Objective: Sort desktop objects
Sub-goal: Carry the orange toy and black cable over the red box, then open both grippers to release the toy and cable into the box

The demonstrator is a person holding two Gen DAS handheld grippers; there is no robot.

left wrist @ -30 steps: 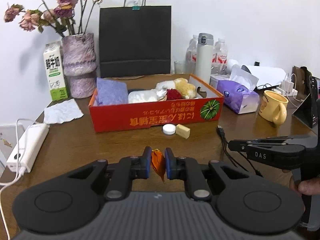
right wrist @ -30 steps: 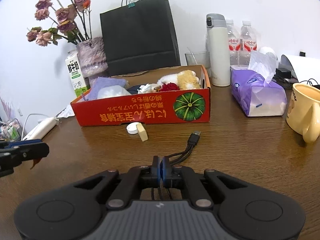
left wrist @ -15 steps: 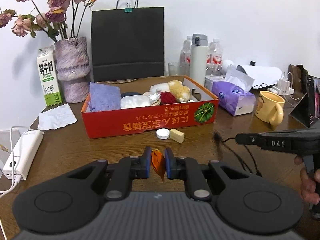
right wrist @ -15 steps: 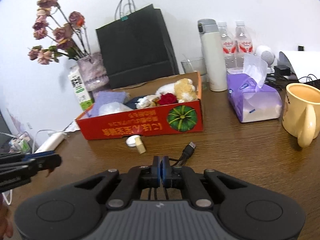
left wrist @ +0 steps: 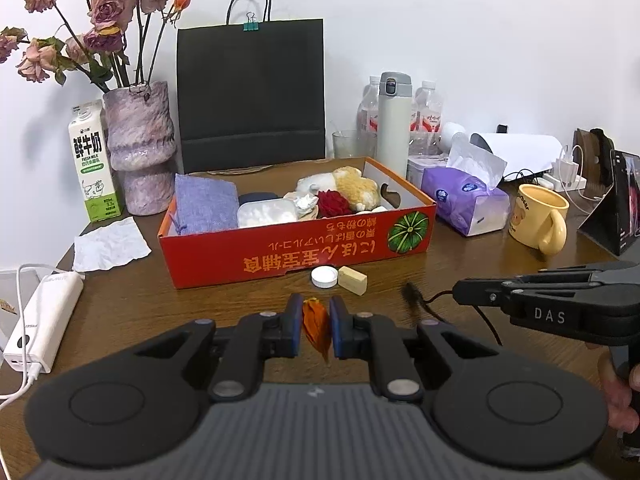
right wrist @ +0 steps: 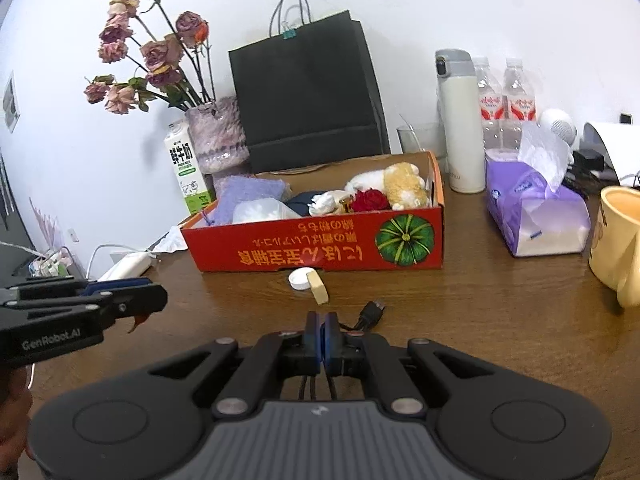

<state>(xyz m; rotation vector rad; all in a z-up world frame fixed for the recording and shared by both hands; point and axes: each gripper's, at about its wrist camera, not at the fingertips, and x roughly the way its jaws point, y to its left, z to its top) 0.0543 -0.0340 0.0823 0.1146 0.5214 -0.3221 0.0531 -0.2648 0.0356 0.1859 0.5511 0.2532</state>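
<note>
My left gripper (left wrist: 316, 326) is shut on an orange dried petal (left wrist: 317, 328) and holds it above the brown table, in front of the red cardboard box (left wrist: 296, 252). My right gripper (right wrist: 322, 340) is shut on a black USB cable (right wrist: 370, 314), whose plug hangs off the table ahead of the fingers. The right gripper shows at the right of the left wrist view (left wrist: 460, 294), and the left gripper at the left of the right wrist view (right wrist: 160, 300). The box (right wrist: 320, 248) holds a purple cloth, a plush toy, a red rose and white items.
A white cap (left wrist: 324, 277) and a beige eraser (left wrist: 352, 280) lie before the box. Purple tissue pack (left wrist: 466, 204), yellow mug (left wrist: 538, 220), white flask (left wrist: 394, 124), black bag (left wrist: 250, 92), vase (left wrist: 138, 148), milk carton (left wrist: 94, 162), power bank (left wrist: 42, 320) surround it.
Both grippers have risen and drawn back a little from the box. The right gripper has lifted the cable, so its plug is off the table. The petal stays in the left gripper.
</note>
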